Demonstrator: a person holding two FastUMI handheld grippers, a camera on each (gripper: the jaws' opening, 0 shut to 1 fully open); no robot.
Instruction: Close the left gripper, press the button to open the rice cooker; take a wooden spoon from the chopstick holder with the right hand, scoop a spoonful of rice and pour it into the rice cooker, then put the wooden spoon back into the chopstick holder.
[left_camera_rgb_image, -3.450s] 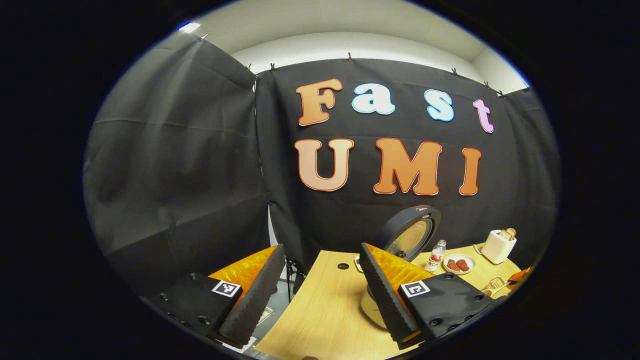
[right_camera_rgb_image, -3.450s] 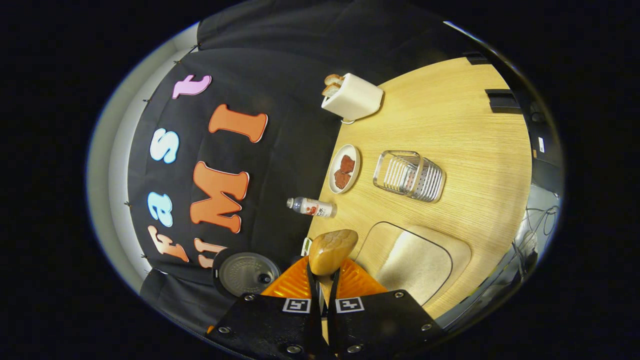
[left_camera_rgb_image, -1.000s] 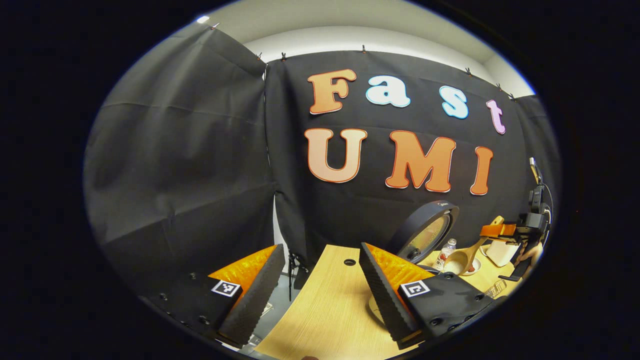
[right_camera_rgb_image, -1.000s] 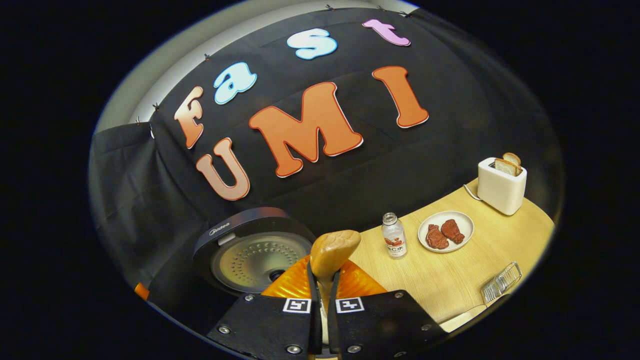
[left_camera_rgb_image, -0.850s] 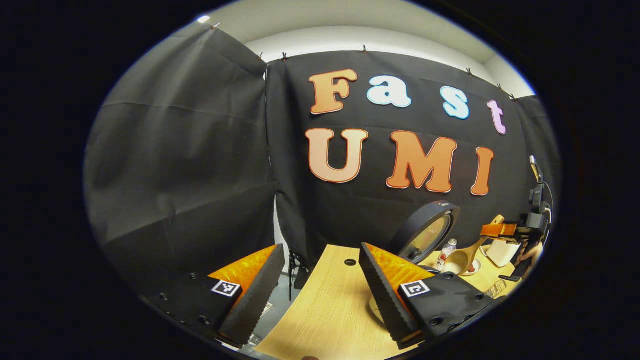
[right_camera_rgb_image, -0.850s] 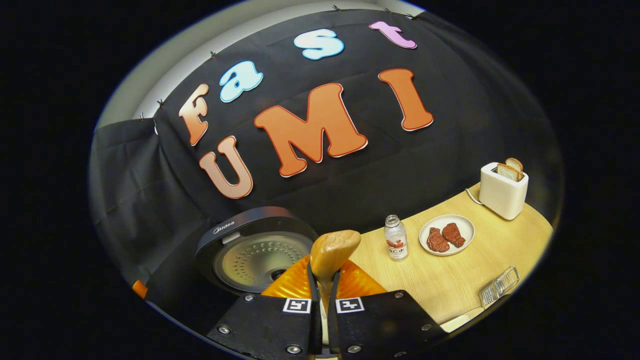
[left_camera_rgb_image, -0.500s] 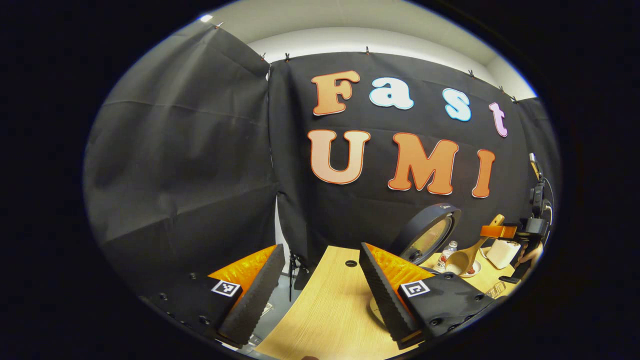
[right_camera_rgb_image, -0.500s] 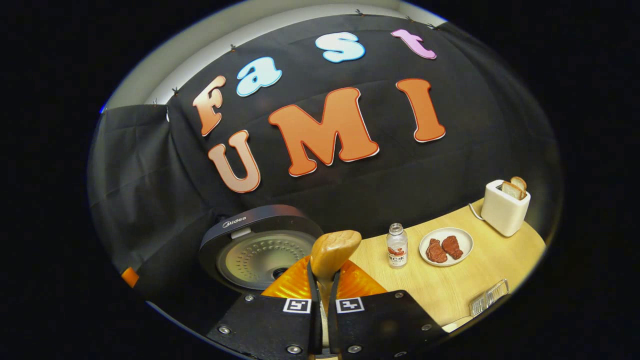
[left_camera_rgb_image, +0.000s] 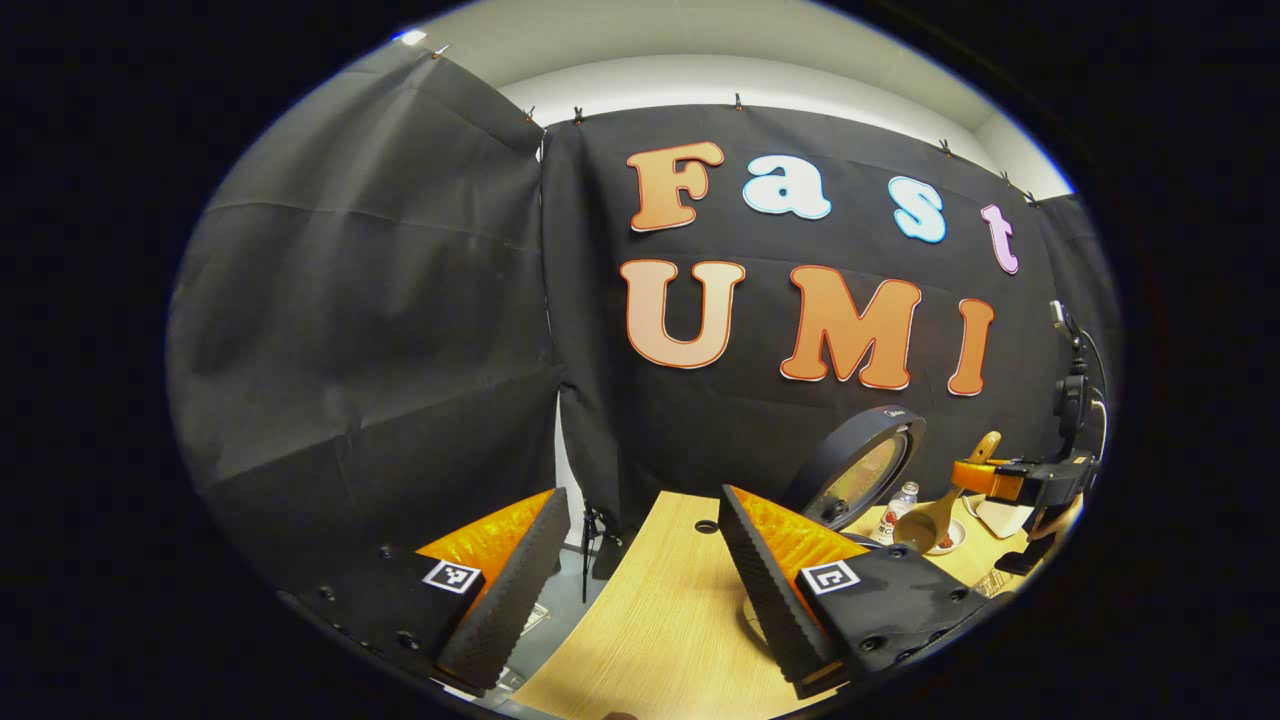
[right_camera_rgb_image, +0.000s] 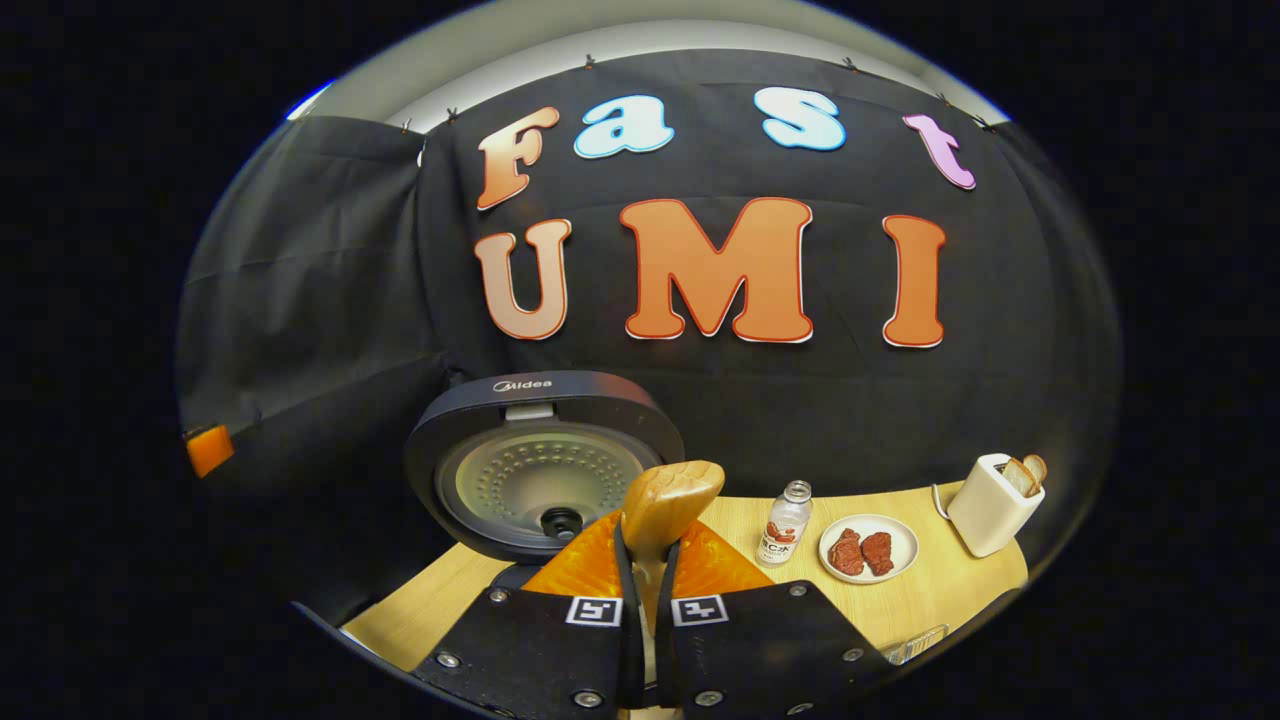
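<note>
Two grippers: one held in each hand, both above a light wooden table (left_camera_rgb_image: 660, 620) in a booth hung with black cloth.
Left gripper (left_camera_rgb_image: 640, 575): low over the table's left end and pointing level toward the back wall. Its two foam-padded fingers stand wide apart with nothing between them; one finger (left_camera_rgb_image: 510, 580) is out past the table edge, the other over the tabletop.
Right gripper (right_camera_rgb_image: 645, 590): raised above the table and facing the rice cooker. Its two fingers are pressed together on the handle of the wooden spoon (right_camera_rgb_image: 668, 508), whose rounded end sticks up between them. In the left gripper view it appears far off at the right (left_camera_rgb_image: 985, 478), level, with the spoon slanting down to its bowl (left_camera_rgb_image: 915, 530), which hangs just right of the cooker's lid.
Hand: part of the hand (left_camera_rgb_image: 1050, 520) holding the right gripper shows at the right edge of the left gripper view.
Rice cooker (right_camera_rgb_image: 545, 470): one, dark, at the back left of the table, its round lid standing upright and open, inner side facing the right gripper.
Rice in the spoon: cannot tell.
Bottle (right_camera_rgb_image: 785, 535): one small, upright, right of the cooker.
Plate (right_camera_rgb_image: 868, 548): one white, carrying two reddish-brown pieces.
Toaster (right_camera_rgb_image: 990, 515): one white, holding two bread slices, at the far right.
</note>
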